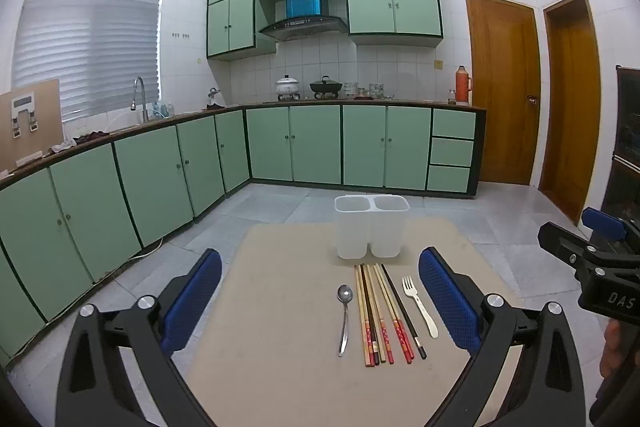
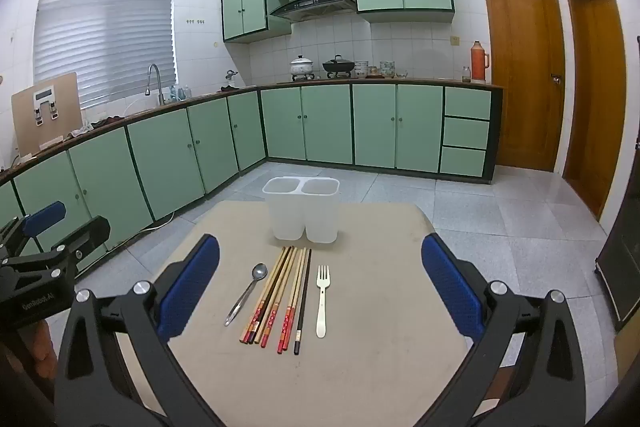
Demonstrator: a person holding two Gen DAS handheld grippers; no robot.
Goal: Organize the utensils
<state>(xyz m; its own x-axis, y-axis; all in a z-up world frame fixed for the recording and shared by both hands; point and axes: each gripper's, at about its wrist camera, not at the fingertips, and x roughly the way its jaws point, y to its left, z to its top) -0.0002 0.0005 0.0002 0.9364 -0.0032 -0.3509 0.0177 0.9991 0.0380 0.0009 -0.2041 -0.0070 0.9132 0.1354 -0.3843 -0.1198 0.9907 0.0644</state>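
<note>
A white two-compartment utensil holder (image 1: 371, 227) (image 2: 303, 209) stands upright and empty at the far side of a beige table (image 1: 280, 347) (image 2: 380, 347). In front of it lie a metal spoon (image 1: 344, 319) (image 2: 246, 293), several chopsticks (image 1: 384, 315) (image 2: 280, 299) side by side, and a cream fork (image 1: 418, 303) (image 2: 322, 299). My left gripper (image 1: 320, 301) is open and empty, above the table's near side. My right gripper (image 2: 320, 287) is open and empty too, and also shows at the right edge of the left wrist view (image 1: 588, 247).
The table stands in a kitchen with green base cabinets (image 1: 160, 171) along the left and back walls, a sink tap (image 1: 140, 99), pots on a stove (image 1: 308, 87), and wooden doors (image 1: 504, 87) at the right. Grey tiled floor (image 2: 500, 219) surrounds the table.
</note>
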